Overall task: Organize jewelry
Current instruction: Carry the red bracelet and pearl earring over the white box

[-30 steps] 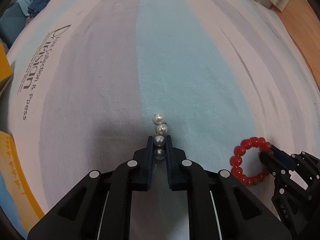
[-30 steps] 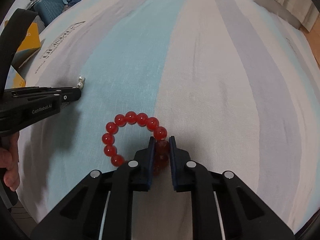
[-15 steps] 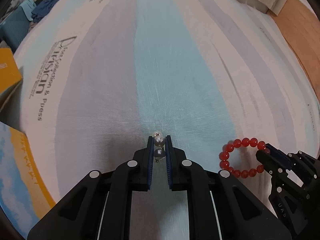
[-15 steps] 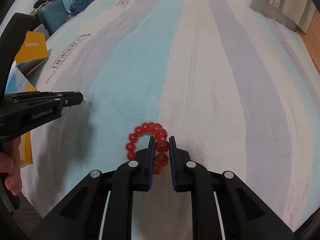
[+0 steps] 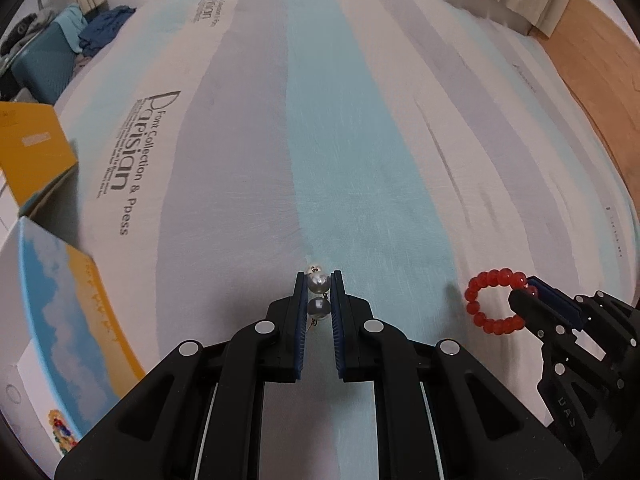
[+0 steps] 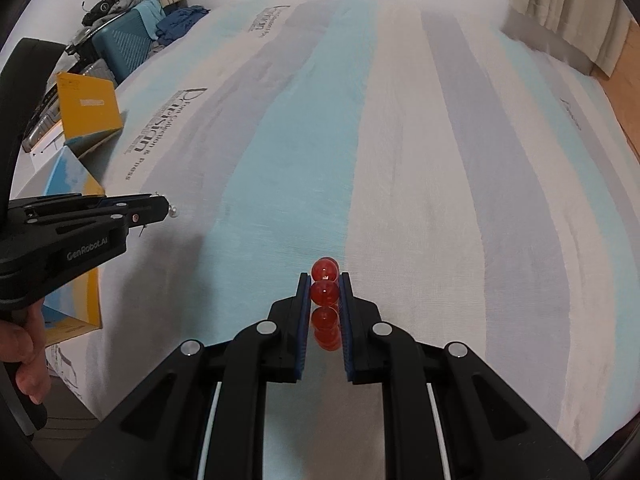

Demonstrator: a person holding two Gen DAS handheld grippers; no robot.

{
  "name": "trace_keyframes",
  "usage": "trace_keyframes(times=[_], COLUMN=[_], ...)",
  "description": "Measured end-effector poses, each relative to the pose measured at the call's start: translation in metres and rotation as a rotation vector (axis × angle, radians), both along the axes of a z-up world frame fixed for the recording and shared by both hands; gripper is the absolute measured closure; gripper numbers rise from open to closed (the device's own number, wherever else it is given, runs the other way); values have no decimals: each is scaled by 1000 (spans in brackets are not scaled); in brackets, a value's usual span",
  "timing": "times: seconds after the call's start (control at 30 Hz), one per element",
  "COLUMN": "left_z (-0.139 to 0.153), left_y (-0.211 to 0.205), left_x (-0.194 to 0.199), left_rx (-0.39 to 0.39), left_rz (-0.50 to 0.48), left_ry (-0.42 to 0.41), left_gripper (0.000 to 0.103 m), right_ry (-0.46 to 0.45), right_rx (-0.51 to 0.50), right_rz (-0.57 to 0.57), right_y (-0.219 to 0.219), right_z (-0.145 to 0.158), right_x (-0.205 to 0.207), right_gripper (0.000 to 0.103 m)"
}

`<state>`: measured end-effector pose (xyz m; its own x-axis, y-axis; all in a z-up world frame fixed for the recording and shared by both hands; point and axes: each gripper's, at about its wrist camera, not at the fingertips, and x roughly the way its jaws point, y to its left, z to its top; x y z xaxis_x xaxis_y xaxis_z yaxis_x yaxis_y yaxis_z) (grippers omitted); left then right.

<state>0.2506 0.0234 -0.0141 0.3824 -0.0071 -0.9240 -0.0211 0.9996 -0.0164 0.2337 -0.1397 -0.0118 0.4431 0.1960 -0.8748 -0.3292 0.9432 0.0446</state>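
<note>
My left gripper (image 5: 319, 282) is shut on a short pearl strand (image 5: 319, 294), held above the striped bed sheet (image 5: 320, 140); two pearls show between its blue pads. In the right wrist view the left gripper (image 6: 166, 210) comes in from the left with one pearl (image 6: 174, 211) poking past its tip. My right gripper (image 6: 325, 283) is shut on a red bead bracelet (image 6: 325, 292), seen edge-on between the pads. In the left wrist view the bracelet (image 5: 490, 300) hangs as a ring from the right gripper (image 5: 530, 288) at lower right, clear of the sheet.
Yellow and sky-blue boxes (image 5: 52, 280) stand off the bed's left edge, with a teal suitcase (image 5: 40, 68) and clothes behind. A wooden floor (image 5: 592, 52) and curtains lie at the far right. A person's hand (image 6: 24, 352) grips the left gripper's handle.
Both grippers have risen off the sheet, carrying the pearls and the red bracelet up with them. The bracelet has turned edge-on in the right wrist view.
</note>
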Motion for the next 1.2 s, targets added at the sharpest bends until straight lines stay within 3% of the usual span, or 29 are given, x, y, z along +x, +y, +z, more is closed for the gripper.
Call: trace_keyframes(times=[0.73,1.2], left_z=[82,135], left_y=[72,173], left_x=[-80,-165], left_rx=[51,69], left_rz=[87,228], left_ry=[-86,-155], left_gripper=[93,93], right_ry=[-116,-201], right_rx=[5,43], right_rz=[95,240], right_y=[77,185], right_z=[82,141], right_x=[-53,-110], right_gripper=[90,90])
